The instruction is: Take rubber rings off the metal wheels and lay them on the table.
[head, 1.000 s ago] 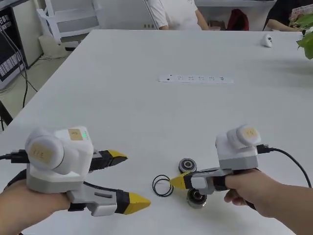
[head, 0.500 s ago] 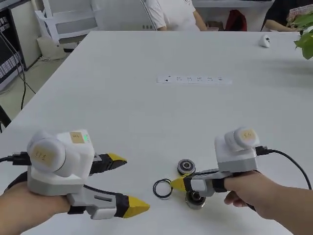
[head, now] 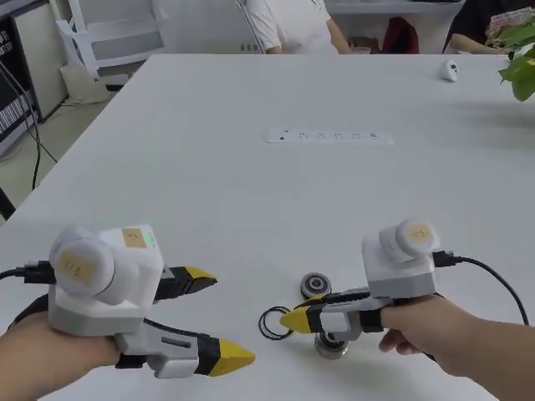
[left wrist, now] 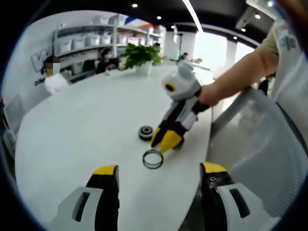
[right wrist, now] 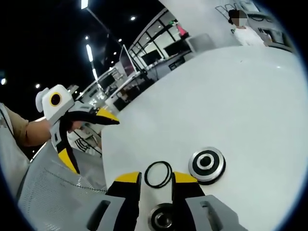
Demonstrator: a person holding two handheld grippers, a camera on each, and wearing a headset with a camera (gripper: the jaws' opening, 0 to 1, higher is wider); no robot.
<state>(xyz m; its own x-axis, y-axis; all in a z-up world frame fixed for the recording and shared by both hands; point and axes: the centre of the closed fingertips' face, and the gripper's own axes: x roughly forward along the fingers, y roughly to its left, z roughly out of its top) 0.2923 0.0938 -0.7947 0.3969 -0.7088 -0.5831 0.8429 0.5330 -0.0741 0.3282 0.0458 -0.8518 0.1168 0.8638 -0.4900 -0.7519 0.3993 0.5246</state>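
Head view shows the left tongs with jaws wide apart and empty. The right tongs have jaws slightly apart, clamping nothing, tips just over the black rubber ring lying flat on the tabletop. One metal wheel sits just beyond these tongs, a second wheel beneath them.

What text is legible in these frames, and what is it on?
None reads with certainty.
Tan sticker on the left gripper: too small to read.
Tan label on the right gripper: blurred.
Wall lettering in the left gripper view: perhaps "W", the rest unreadable.
Power strip: markings too small.
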